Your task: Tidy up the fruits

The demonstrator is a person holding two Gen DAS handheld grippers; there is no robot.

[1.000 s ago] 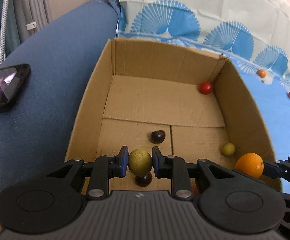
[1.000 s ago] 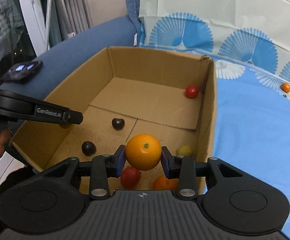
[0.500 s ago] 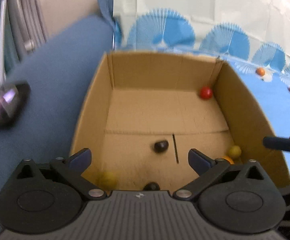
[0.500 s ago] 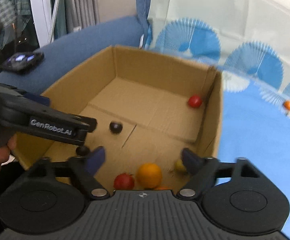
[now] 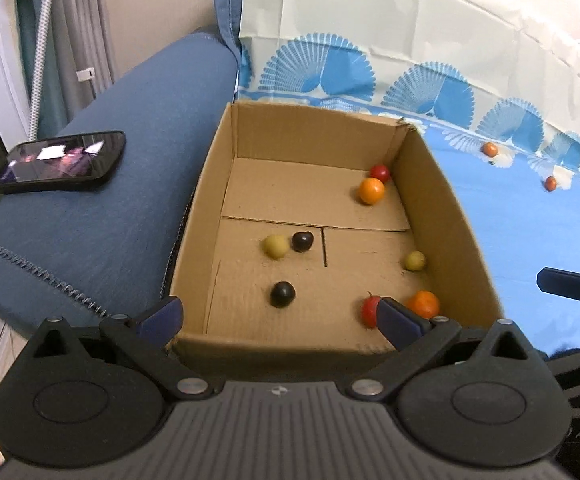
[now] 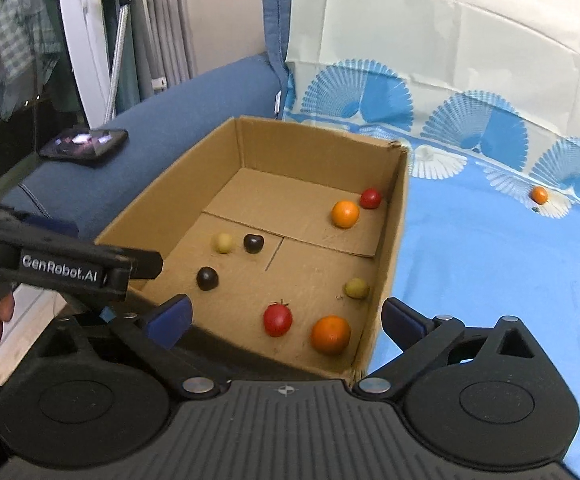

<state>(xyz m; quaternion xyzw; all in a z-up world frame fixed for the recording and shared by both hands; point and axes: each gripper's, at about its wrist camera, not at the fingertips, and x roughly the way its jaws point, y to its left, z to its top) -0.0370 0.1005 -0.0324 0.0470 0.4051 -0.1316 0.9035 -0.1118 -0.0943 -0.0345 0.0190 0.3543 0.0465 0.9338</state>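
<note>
Claws: left gripper (image 5: 278,314) spread wide, empty — right gripper (image 6: 286,314) still opening, nothing between its fingers.
Fruits: scattered ahead of both claws inside brown cardboard box (image 5: 198,216) — round orange fruit (image 6: 345,213) far corner.

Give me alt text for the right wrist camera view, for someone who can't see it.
An open cardboard box on a blue patterned sheet holds eight small fruits: two orange, two red, two yellow-green, two dark. The right gripper, fingers opening with nothing between them, frames its near corner; two orange fruits lie out on the sheet, and a phone rests on the sofa arm.
</note>
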